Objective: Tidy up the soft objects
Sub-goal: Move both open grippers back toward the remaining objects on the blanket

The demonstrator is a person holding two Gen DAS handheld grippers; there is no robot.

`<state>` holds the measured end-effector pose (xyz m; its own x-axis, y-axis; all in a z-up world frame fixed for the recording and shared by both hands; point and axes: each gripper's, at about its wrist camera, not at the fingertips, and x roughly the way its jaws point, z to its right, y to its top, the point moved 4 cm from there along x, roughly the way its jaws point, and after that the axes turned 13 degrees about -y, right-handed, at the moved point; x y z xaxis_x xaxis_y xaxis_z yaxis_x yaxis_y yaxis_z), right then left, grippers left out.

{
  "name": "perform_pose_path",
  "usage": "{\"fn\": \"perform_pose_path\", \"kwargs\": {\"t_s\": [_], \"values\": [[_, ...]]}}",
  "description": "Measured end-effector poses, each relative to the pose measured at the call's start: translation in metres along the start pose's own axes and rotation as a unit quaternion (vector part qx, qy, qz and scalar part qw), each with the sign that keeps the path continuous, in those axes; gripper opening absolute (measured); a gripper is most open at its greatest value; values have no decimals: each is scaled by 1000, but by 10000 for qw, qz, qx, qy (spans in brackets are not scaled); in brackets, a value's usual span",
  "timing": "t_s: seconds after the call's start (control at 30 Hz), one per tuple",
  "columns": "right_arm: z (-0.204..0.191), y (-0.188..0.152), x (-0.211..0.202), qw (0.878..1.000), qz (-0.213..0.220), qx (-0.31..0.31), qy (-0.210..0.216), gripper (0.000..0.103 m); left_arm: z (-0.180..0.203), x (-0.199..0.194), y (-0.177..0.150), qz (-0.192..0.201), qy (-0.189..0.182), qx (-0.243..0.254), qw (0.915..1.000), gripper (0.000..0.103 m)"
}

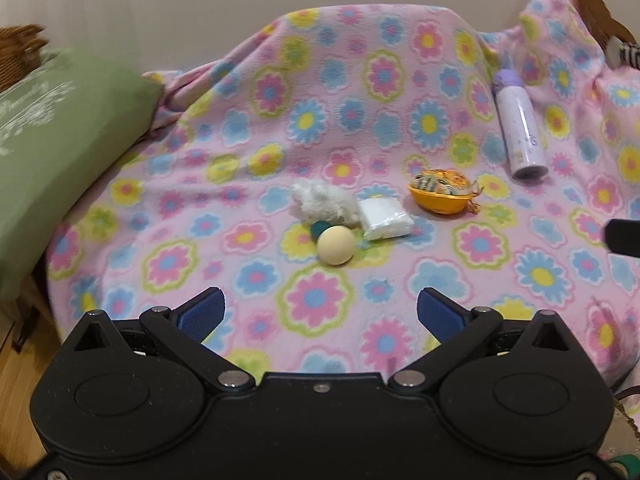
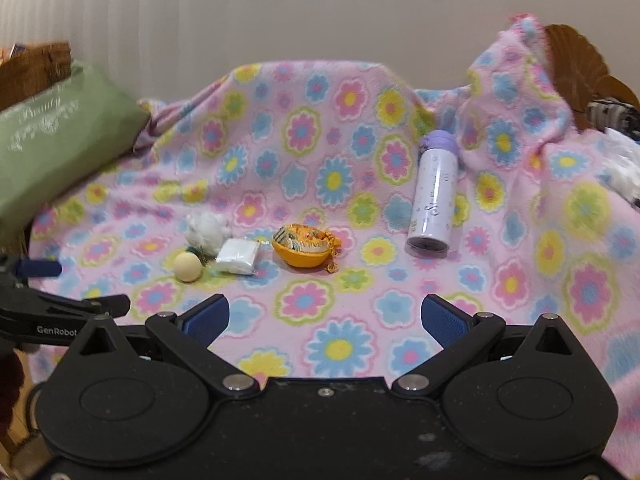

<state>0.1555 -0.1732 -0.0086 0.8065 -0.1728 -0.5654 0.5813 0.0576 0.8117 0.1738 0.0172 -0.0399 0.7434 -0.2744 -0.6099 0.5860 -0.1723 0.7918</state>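
A small cluster of soft things lies near the middle of a pink fleece blanket printed with blue, yellow and pink flowers (image 1: 320, 92), which is draped over a seat. At the cluster's centre is a fluffy white plush toy (image 1: 322, 203); touching it at about five o'clock in the left wrist view is a round cream foam ball (image 1: 336, 245), with a small teal object (image 1: 319, 229) peeking out between the two, too hidden to identify. Just beside the plush at three o'clock sits a white square packet wrapped in clear plastic (image 1: 385, 218), and farther toward three o'clock, apart from the packet, rests an orange oval pouch with a patterned top and a gold cord (image 1: 439, 193). Well beyond it, at about two o'clock, a lilac cylindrical bottle with a purple cap (image 1: 519, 125) lies on its side on the blanket. At nine to ten o'clock a green pillow with pale script lettering (image 1: 60, 140) leans against brown wicker furniture (image 1: 20, 48). Both tools hover short of the cluster — the left gripper (image 1: 320, 312) has its blue-padded fingers (image 1: 202, 314) spread wide with nothing between them, and the right gripper (image 2: 325, 318) likewise stands wide apart and empty, the left one's dark arm showing at its nine o'clock edge.
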Motion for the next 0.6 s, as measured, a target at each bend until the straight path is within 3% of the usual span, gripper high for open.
{"fn": "perform_pose_path", "kwargs": {"t_s": [0.37, 0.6], "values": [[-12, 9, 67, 9988, -389, -235, -162, 103, -6, 52, 12, -318, -38, 200, 9993, 99], [-17, 12, 92, 9978, -550, -327, -142, 103, -15, 71, 17, -376, -140, 27, 9992, 99]]}}
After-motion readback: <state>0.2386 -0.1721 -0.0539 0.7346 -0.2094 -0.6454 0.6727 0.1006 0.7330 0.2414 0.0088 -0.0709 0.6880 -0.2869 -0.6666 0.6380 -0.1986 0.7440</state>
